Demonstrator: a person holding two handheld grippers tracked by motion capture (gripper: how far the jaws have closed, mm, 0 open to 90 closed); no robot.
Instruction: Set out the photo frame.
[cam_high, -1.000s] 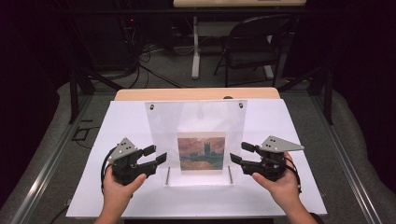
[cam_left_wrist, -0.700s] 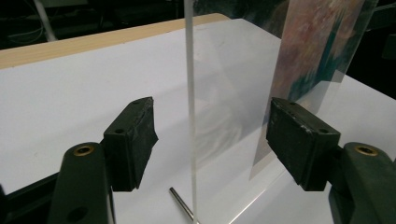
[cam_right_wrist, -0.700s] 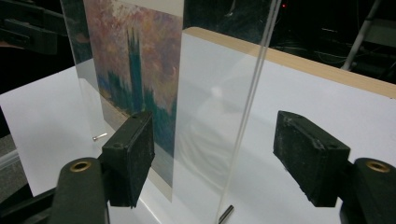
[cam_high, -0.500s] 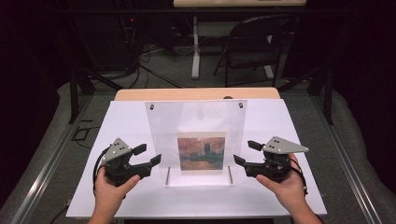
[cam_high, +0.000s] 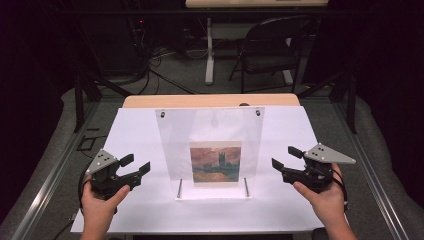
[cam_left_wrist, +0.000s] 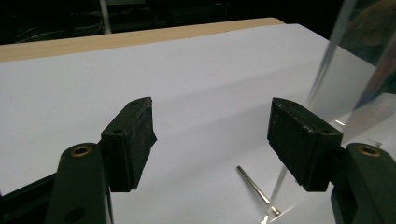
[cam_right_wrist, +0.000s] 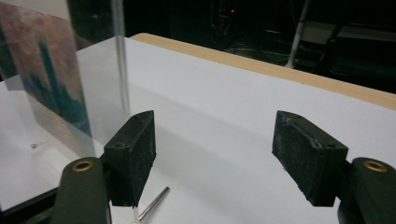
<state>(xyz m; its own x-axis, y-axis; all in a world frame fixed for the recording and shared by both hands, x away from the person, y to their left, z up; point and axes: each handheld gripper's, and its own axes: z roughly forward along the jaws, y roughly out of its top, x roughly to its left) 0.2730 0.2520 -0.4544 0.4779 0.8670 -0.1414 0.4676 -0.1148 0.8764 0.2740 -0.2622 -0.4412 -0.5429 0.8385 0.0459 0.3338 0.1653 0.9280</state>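
Note:
A clear acrylic panel (cam_high: 210, 135) stands upright on the white table (cam_high: 140, 130) and holds a small painted picture (cam_high: 215, 162). Two metal pins (cam_high: 180, 188) lie at its foot. My left gripper (cam_high: 136, 163) hovers left of the panel, well apart from it. Its jaws have just been opening, and nothing is between them (cam_left_wrist: 212, 130). My right gripper (cam_high: 284, 157) hovers right of the panel. Its jaws have just opened wide, then eased in slightly, with nothing between them (cam_right_wrist: 215, 144). The right gripper view shows the picture (cam_right_wrist: 46, 70) edge-on at its left.
A wooden strip (cam_high: 210, 101) runs along the table's far edge. Behind the table are a black folding chair (cam_high: 270, 50) and cables on the floor. One pin (cam_left_wrist: 254, 186) lies just ahead of my left jaws, another pin (cam_right_wrist: 152, 205) by my right jaws.
Both grippers have drawn outward from the panel's sides, the left one leftward and the right one rightward. Their jaws stand wider than a second ago. The panel has not moved.

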